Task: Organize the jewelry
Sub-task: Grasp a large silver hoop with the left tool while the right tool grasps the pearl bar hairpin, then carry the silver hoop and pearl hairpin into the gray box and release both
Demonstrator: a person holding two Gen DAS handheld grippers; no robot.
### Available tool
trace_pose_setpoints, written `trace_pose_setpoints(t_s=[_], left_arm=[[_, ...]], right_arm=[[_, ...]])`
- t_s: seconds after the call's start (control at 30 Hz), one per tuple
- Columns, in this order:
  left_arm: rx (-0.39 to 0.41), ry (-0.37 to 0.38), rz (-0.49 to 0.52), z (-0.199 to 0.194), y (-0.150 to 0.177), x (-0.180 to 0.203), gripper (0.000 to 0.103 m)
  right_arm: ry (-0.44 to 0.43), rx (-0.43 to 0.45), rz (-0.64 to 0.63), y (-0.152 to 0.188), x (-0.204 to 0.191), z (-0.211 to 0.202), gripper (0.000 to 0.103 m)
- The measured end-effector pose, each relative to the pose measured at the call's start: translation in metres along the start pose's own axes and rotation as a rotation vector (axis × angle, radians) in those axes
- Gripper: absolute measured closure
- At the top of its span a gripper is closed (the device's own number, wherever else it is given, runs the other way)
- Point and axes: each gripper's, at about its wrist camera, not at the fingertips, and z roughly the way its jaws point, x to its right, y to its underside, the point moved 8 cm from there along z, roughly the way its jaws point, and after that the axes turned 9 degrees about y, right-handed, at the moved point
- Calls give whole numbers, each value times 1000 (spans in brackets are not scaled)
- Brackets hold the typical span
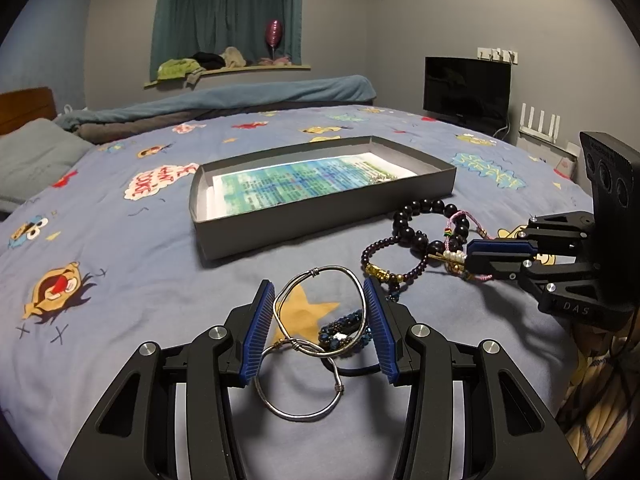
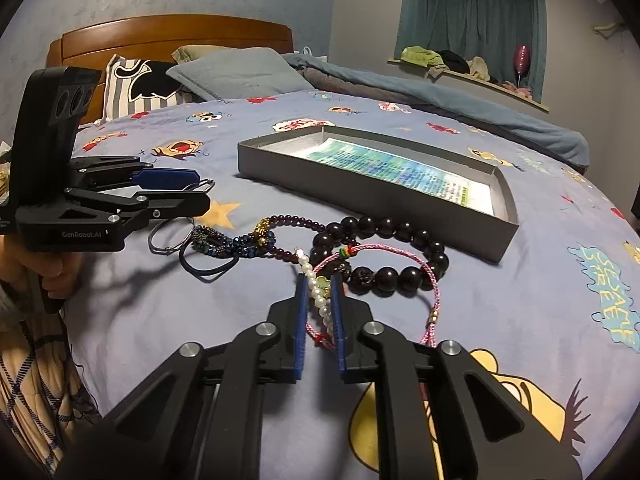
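Observation:
My left gripper (image 1: 319,290) is open over the bed, its blue pads on either side of a silver wire bangle (image 1: 320,276); a second silver bangle (image 1: 300,392) lies linked below it, beside a blue beaded bracelet (image 1: 344,334). My right gripper (image 2: 321,284) is shut on a white pearl bracelet (image 2: 320,300), with a pink cord bracelet (image 2: 400,260) around it. A large dark bead bracelet (image 2: 384,248) and a thin purple bead bracelet (image 2: 288,224) lie just ahead. The grey open box (image 1: 320,216) sits beyond the jewelry, lined with printed paper.
The blue cartoon bedsheet (image 1: 120,280) covers the bed. Pillows (image 2: 236,72) and a wooden headboard (image 2: 160,32) are at the far end. A TV (image 1: 466,88) stands by the wall. A black hair tie (image 2: 208,268) lies near the beaded bracelet.

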Motion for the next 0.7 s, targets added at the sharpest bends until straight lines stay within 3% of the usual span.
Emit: trace_pose_setpoints(t_s=[0.7], left_arm=[[29, 10, -8, 4, -11, 4, 55]], right_arm=[[-11, 99, 177, -27, 36, -15, 97]])
